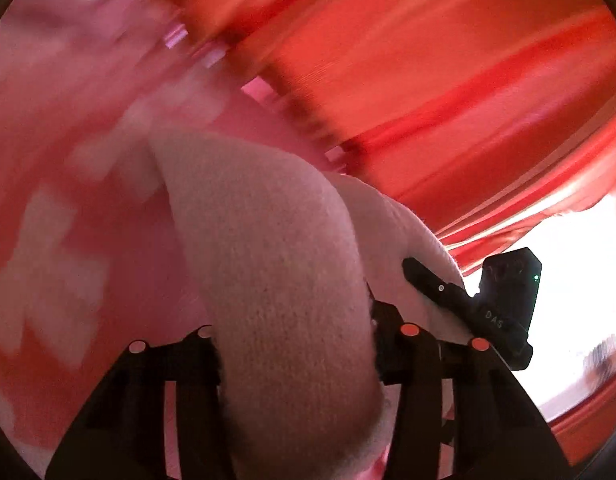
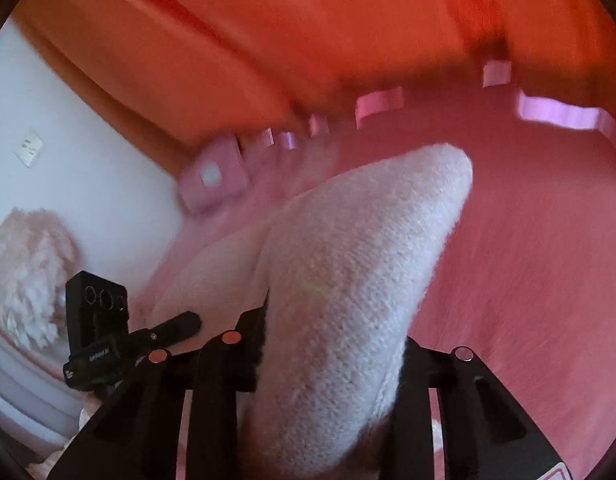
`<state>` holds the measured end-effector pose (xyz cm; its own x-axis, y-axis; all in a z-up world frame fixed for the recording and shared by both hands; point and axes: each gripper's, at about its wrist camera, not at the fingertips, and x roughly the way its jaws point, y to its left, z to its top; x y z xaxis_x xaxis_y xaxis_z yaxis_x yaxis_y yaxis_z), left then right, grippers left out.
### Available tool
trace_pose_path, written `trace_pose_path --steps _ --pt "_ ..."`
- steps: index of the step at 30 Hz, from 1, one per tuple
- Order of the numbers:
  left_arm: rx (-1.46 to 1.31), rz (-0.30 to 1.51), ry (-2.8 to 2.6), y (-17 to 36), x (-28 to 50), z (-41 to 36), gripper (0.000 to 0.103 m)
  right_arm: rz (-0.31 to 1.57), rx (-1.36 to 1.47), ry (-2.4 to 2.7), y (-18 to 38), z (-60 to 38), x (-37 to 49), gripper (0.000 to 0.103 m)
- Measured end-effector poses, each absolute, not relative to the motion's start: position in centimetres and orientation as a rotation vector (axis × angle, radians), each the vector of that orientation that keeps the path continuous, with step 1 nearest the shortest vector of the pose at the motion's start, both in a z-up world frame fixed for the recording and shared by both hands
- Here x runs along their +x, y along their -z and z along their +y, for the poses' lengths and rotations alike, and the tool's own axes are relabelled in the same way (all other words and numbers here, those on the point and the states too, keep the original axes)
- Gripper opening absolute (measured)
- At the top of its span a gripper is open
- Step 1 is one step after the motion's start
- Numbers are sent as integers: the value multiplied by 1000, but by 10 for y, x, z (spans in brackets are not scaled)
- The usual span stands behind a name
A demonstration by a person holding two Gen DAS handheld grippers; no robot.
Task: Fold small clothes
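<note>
A pale pink knitted garment [image 1: 276,272] is bunched between the fingers of my left gripper [image 1: 296,344], which is shut on it and holds it above the pink bed cover [image 1: 68,240]. My right gripper [image 2: 331,344] is shut on another part of the same knit garment [image 2: 359,260], which rises in a fold in front of the camera. In the left wrist view the right gripper [image 1: 467,304] shows at the garment's right edge. In the right wrist view the left gripper [image 2: 120,332] shows at lower left. Both views are motion-blurred.
Orange-red curtains [image 1: 447,80] hang behind the bed, with bright window light [image 1: 567,300] at the right. A white wall [image 2: 68,140], a fluffy pale cushion [image 2: 28,272] and a pink patterned cover [image 2: 527,240] also show.
</note>
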<state>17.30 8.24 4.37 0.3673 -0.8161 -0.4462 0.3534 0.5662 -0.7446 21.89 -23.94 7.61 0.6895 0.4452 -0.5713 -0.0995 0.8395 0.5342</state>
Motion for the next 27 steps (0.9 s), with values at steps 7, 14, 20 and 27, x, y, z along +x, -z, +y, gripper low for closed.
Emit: trace_pose_path --steps 7,14,20,27 --pt "-523 798 889 -103 196 19 63 625 472 -132 -128 -287 211 55" --pt "-494 919 495 -33 207 21 66 736 677 98 -42 -348 188 62" --pt "-368 830 442 -54 148 18 82 869 707 36 -1 -337 181 73" --pt "-404 837 381 -22 145 3 81 979 592 131 7 -315 218 71"
